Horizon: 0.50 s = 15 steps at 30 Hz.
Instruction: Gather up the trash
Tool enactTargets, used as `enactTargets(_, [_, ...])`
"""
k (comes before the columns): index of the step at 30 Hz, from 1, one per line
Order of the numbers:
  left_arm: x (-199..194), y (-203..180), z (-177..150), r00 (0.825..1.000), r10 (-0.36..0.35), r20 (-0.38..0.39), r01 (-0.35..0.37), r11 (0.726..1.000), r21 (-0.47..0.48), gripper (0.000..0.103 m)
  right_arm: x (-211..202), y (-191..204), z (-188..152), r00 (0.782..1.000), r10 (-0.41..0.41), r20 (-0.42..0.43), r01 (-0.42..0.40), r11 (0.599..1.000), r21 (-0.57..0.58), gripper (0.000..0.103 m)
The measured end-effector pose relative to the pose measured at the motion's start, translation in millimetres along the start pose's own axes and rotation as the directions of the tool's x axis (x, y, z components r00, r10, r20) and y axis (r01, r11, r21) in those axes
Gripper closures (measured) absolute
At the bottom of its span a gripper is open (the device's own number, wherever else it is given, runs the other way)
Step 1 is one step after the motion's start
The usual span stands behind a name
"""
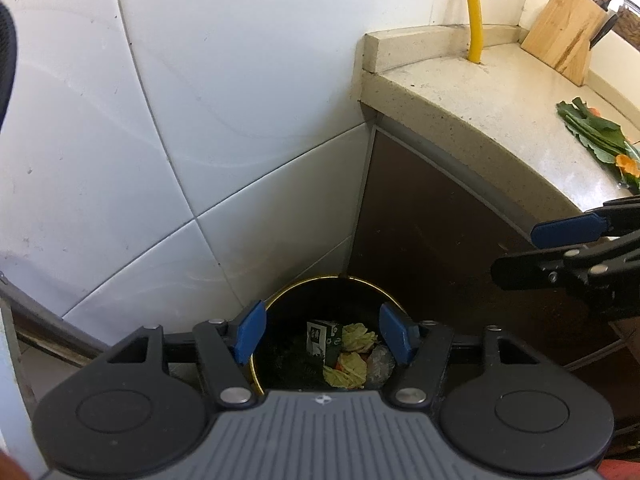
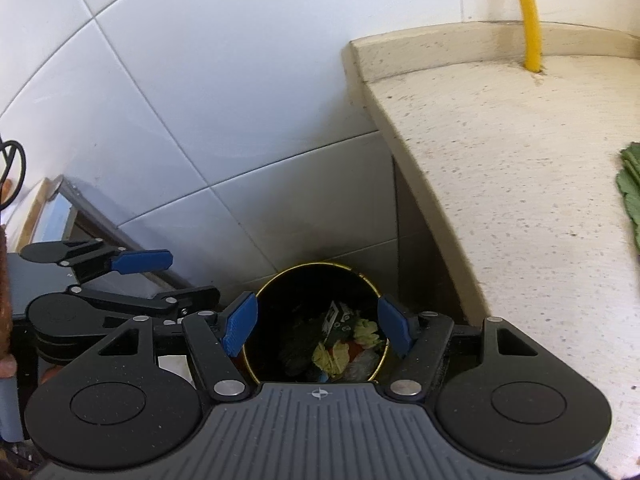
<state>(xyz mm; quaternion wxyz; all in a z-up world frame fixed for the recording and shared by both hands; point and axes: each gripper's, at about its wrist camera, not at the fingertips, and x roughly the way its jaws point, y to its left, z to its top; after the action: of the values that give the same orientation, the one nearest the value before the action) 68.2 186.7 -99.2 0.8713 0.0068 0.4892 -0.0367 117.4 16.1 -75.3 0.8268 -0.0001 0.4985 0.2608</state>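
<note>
A round black bin with a gold rim [image 1: 280, 296] [image 2: 280, 276] stands on the floor in the corner between the tiled wall and the counter cabinet. Inside lie a small dark carton [image 1: 322, 338] [image 2: 338, 318], yellowish leaves [image 1: 352, 368] [image 2: 332, 356] and crumpled clear plastic [image 1: 380, 364]. My left gripper [image 1: 324, 336] hovers above the bin, open, nothing between its blue pads. My right gripper [image 2: 316, 328] also hangs open over the bin, empty. Each gripper shows in the other's view: the right one [image 1: 516, 252] at the right edge, the left one [image 2: 192, 276] at lower left.
A speckled stone counter [image 1: 480, 92] [image 2: 520, 168] juts out at the right, with green leaves [image 1: 596, 130] and orange peel [image 1: 628, 164] on it. A wooden knife block [image 1: 564, 28] and a yellow pipe [image 1: 475, 8] stand at the back. White wall tiles [image 1: 200, 100] fill the left.
</note>
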Motion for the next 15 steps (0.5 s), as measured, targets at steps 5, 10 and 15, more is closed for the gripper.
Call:
enactTargets(5, [0, 0, 0, 1.0, -0.003, 0.002, 0.003, 1.0, 0.002, 0.043, -7, -4, -1, 1.0, -0.015, 0.015, 0.015, 1.0, 0.014, 0.029])
enactTargets(10, [-1, -2, -1, 1.0, 0.0, 0.002, 0.0, 1.0, 0.007, 0.043, -11, -4, -4, 1.0, -0.021, 0.022, 0.021, 1.0, 0.018, 0.027])
enactTargets(15, [-1, -3, -2, 1.0, 0.007, 0.003, -0.007, 1.0, 0.015, 0.043, -13, -4, -5, 0.999, -0.025, 0.027, 0.024, 0.999, 0.022, 0.027])
